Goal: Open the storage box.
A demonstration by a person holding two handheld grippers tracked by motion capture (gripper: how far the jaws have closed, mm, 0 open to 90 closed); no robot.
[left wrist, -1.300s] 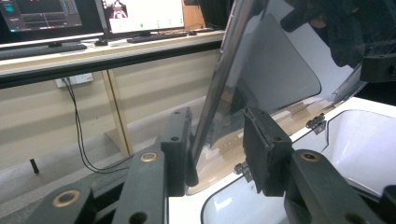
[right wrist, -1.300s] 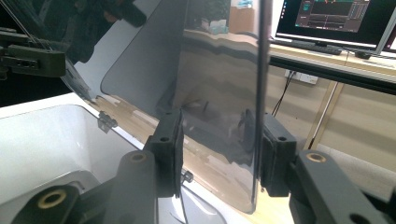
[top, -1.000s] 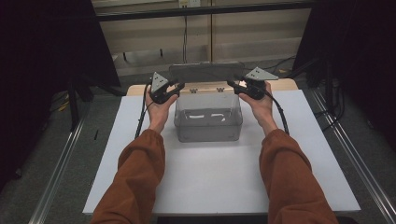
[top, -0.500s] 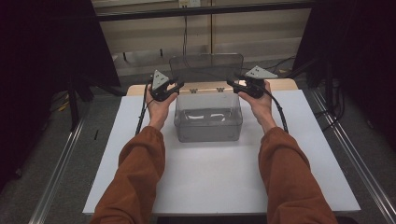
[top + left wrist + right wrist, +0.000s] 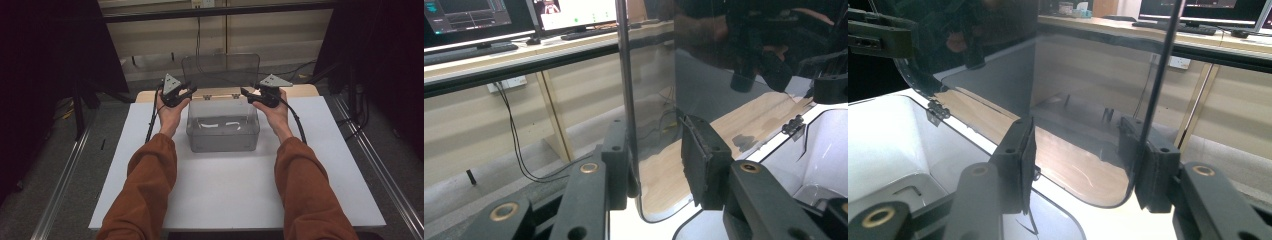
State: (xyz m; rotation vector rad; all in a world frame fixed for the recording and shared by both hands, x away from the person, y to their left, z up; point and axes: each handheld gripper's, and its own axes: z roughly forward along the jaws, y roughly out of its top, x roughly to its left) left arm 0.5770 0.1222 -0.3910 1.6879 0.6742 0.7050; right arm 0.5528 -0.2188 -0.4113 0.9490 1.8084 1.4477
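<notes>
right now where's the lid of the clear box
In the high view the lid stands raised at the far edge of the clear box, at table centre, between the left tool and the right tool.

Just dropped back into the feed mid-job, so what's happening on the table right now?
A person in rust-orange sleeves holds a claw in each hand at the clear plastic box on the white table. Its hinged transparent lid is swung up, nearly upright. The left claw and right claw straddle the lid's side edges; each has one pad against the edge and its jaws apart. The box looks empty.
</notes>
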